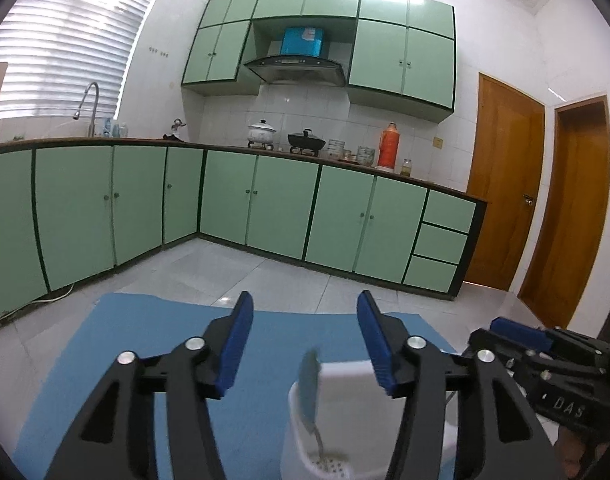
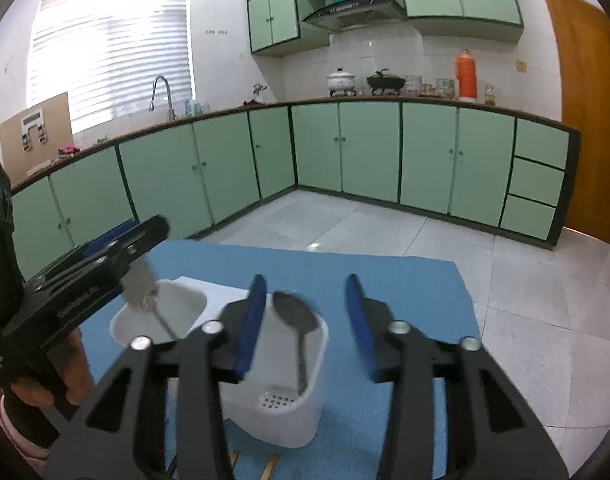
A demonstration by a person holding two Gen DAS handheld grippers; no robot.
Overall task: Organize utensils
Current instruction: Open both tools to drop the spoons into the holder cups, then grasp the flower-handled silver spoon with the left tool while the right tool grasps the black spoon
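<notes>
The left gripper point(image 2: 117, 248) hangs over the left compartment of the white utensil holder point(image 2: 289, 420), its jaws parted and pressing on nothing. Below them a spatula-like utensil point(image 2: 139, 286) stands in that compartment, blade end up, long axis near upright and leaning slightly; the blur hides whether it has settled. In the left wrist view the same utensil point(image 1: 309, 384) shows edge-on just inside the right jaw, handle running down to the perforated floor.

Further right, the right gripper point(image 2: 305, 320) is also released, jaws apart with nothing between the pads. Below and between them a metal spoon point(image 2: 295, 316) stands in the right compartment, bowl up, handle pointing down to the drain holes, tilted a little toward the left jaw.

Two utensils appear stowed. Thin sticks, perhaps chopsticks point(image 2: 269, 466), lie on the blue mat point(image 2: 405, 292) beneath the jaws, seemingly still to be sorted.
</notes>
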